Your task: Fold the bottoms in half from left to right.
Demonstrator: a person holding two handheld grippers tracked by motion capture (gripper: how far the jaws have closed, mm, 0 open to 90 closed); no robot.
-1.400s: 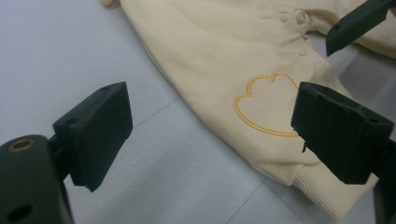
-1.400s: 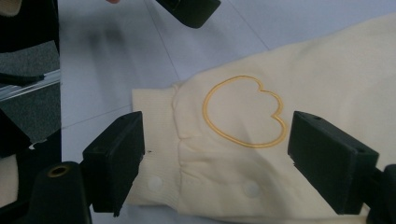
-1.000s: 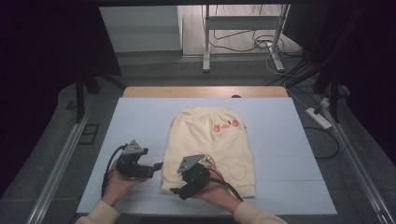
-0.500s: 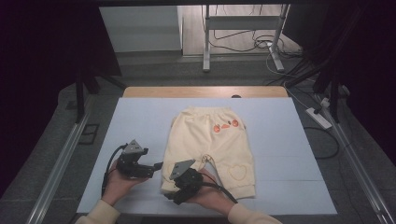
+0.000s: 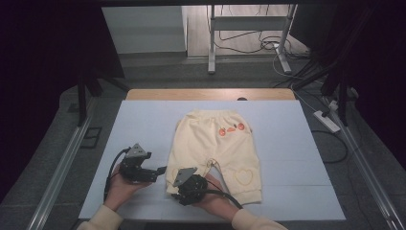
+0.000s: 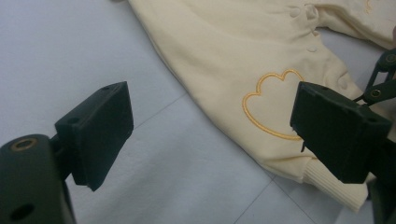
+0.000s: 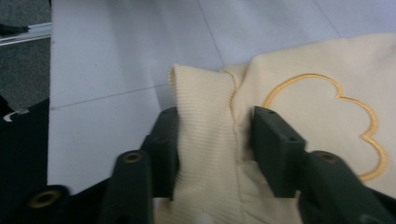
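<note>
- Cream baby trousers [image 5: 215, 148]: laid flat on the worktop [image 5: 143, 124], waistband at the far side, two legs toward the person; orange embroidered motif [image 5: 231, 128] near the waistband, too small to make out; outlined heart [image 5: 244, 176] on one leg; yellow-outlined cloud shape [image 6: 273, 107] on the other leg, seen in both gripper views; ribbed cuff [image 7: 205, 135] at that leg's end; small snap fasteners [image 6: 312, 48] along the inner seam; no legible brand, label or writing on the garment.
- Right hand-held gripper [image 7: 212, 144]: at the near-left leg end in the high view [image 5: 184, 184]; jaws part-closed around the ribbed cuff, one on each side, the fabric bunched up between them; whether they pinch it firmly I cannot tell.
- Left hand-held gripper [image 6: 210, 130]: just left of the trousers in the high view [image 5: 160, 171]; jaws spread wide, nothing between them; the cloud-marked leg lies ahead of it.
- Worktop: pale blue sheet with faint crease lines, wooden edge at the far side.
- Power strip [image 5: 327, 120]: on the floor to the right of the worktop.
</note>
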